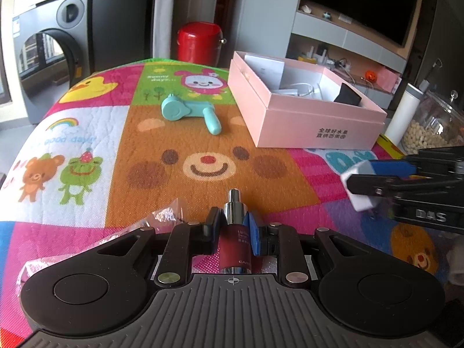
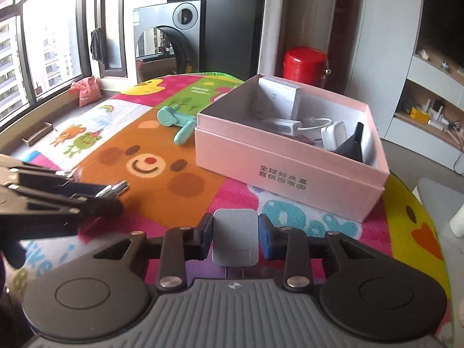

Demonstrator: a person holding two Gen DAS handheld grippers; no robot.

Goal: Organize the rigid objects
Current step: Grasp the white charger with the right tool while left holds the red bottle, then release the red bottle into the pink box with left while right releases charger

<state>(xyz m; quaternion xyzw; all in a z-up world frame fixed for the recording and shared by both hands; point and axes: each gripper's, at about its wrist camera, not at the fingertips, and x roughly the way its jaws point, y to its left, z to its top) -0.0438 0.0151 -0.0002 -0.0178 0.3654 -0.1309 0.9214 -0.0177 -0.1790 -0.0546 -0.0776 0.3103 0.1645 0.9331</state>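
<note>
Above the cartoon-print desk (image 1: 145,145), the left claw (image 1: 234,233) clamps a dark red serum bottle (image 1: 234,249); the right claw (image 2: 235,236) grips what appears to be a white charger (image 2: 235,237), near the pink box (image 2: 290,171).

I see a round table covered by a bright cartoon-print quilted cloth (image 1: 203,174). On it sit an open pink cardboard box (image 1: 293,121), a teal plastic hand-crank toy (image 1: 185,113) beside the box, and crinkled clear plastic wrap (image 1: 162,217) nearest me.

Front-loading washing machine (image 2: 171,33) at 11 o'clock; daylit window (image 2: 37,49) at 9 o'clock, tower blocks outside; red drum-shaped stool (image 1: 199,42) at 12 o'clock; shelving (image 1: 348,43) with dark screen (image 1: 368,3) at 2 o'clock.
</note>
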